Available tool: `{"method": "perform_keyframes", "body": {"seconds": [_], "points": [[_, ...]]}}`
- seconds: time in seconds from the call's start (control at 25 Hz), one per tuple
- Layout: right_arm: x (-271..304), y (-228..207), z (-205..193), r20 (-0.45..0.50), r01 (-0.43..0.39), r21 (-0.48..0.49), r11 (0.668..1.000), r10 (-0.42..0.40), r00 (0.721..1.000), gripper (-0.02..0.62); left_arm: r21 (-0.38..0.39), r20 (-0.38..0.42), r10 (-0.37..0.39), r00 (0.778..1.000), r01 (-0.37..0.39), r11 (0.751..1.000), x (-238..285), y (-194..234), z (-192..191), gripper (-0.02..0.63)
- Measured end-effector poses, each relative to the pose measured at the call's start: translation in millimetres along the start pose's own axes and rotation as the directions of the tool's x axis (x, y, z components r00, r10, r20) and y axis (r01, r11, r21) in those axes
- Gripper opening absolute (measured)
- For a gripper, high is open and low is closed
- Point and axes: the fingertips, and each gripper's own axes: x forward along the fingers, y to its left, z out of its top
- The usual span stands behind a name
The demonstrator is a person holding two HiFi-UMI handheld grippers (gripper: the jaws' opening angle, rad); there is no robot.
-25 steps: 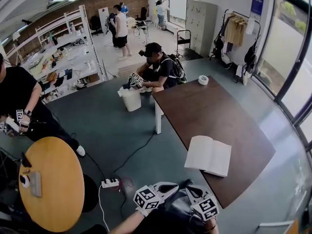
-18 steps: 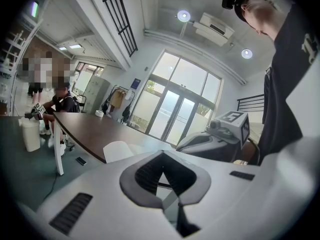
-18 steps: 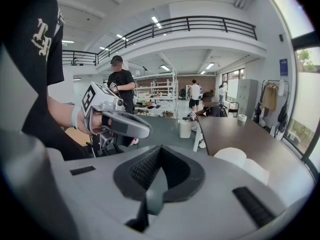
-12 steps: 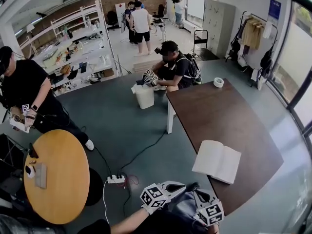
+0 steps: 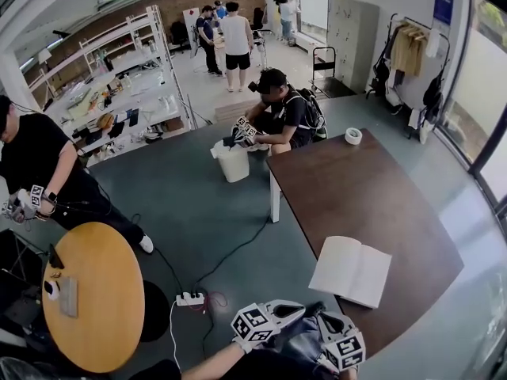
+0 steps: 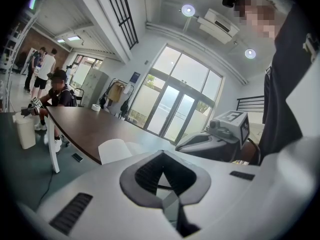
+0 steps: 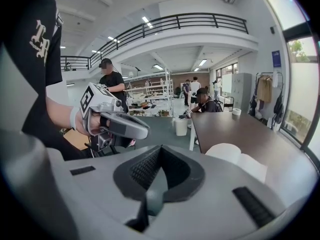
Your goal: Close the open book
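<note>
Brown desk (image 5: 356,180) carrying one open white book (image 5: 351,270) near its front edge, pages up, spine running roughly away from the holder. Two tongs, left tongs (image 5: 297,309) and right tongs (image 5: 319,313), hang short of that edge, jaws drawn together on nothing. The book lies ahead and rightward; the right tongs are nearer.
</note>
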Motion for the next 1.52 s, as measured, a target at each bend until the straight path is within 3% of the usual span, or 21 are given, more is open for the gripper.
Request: {"method": "perform_keyframes", "body": {"seconds": [0.16, 0.52, 1.0, 1.52], "points": [[6.9, -30.9, 14.3, 0.008, -0.008, 0.005, 1.0, 0.008, 1.0, -0.011, -0.002, -0.007, 0.015, 1.0, -0.015, 1.0, 17.7, 14.9, 18.9, 0.003], [16.5, -131.6, 86.4, 0.072, 0.024, -0.03, 0.999, -0.022, 0.997, -0.011, 0.024, -0.005, 0.057, 0.998, -0.056, 0.998, 75.3, 70.3, 74.6, 0.002], [1.3, -245.2, 79.6, 0.086, 0.056, 0.033, 0.998, -0.058, 0.995, -0.011, 0.013, -0.061, 0.072, 0.996, -0.071, 0.997, 163.8, 101.7, 114.9, 0.002], [-24.9, -341.7, 30.0, 0.05, 0.105, 0.152, 0.983, -0.114, 0.992, -0.011, 0.022, -0.137, 0.024, 0.99, -0.021, 1.0, 255.9, 102.3, 127.9, 0.003]]}}
